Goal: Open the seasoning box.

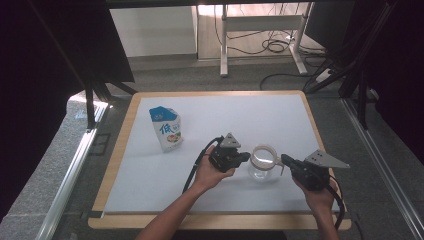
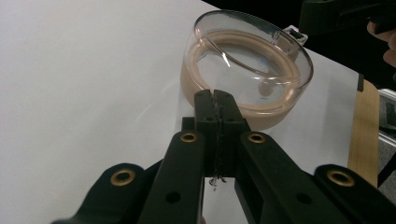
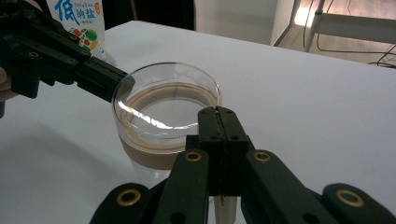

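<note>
We see a clear glass jar (image 1: 263, 162) with a tan band round its neck and a clear lid, standing upright on the white table mat (image 1: 150, 175), right of centre toward the near edge, between the two grippers. Left gripper (image 1: 244, 157) comes in from the jar's left, jaws pressed flat together with nothing between them; in the left gripper view its tips (image 2: 216, 97) sit at the near rim of the jar (image 2: 247, 70), touching or just short of it, can't tell which. Right gripper (image 1: 284, 159) comes in from the jar's right, jaws likewise closed tight and empty; in the right gripper view its tips (image 3: 217, 114) are at the jar (image 3: 166, 123) rim, contact not clear, and the left gripper's tip (image 3: 123, 81) meets the far side of the rim. A blue and white pouch (image 1: 166, 128) stands upright well to the left of the jar, further back on the mat, seen again behind the left gripper (image 3: 77, 18). Each gripper is held in a hand, the forearms coming from the near edge
</note>
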Demonstrator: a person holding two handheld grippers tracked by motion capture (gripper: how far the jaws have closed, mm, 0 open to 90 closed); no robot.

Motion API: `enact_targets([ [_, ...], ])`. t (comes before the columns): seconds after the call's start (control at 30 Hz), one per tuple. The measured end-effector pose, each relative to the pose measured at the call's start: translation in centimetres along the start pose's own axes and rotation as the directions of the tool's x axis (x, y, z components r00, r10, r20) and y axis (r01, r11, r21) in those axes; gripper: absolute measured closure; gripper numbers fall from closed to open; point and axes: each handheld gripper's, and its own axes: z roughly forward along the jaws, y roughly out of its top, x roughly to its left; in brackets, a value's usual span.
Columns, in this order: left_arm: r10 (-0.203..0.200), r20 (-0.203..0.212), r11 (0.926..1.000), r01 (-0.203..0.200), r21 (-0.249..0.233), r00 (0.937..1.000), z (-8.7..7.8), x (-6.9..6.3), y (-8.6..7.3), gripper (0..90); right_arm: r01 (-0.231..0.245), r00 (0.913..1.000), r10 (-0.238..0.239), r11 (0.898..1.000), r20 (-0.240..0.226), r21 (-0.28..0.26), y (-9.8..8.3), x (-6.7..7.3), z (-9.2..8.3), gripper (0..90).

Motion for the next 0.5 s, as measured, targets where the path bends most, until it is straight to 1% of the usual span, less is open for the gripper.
enact_targets([
  [0.3, 0.0, 0.001, 1.0, 0.0, -0.002, 1.0, 0.0, 0.0, 0.0, 90.0, -0.004, 1.0, 0.004, 1.0, -0.001, 0.006, -0.2, -0.2, 0.0, 90.0],
  [0.5, 0.026, 0.003, 0.9997, -0.026, -0.003, 0.9997, 0.0, -0.5, 0.9, 90.0, -0.005, 1.0, 0.005, 1.0, -0.001, 0.004, -0.2, -0.2, 0.0, 90.0],
])
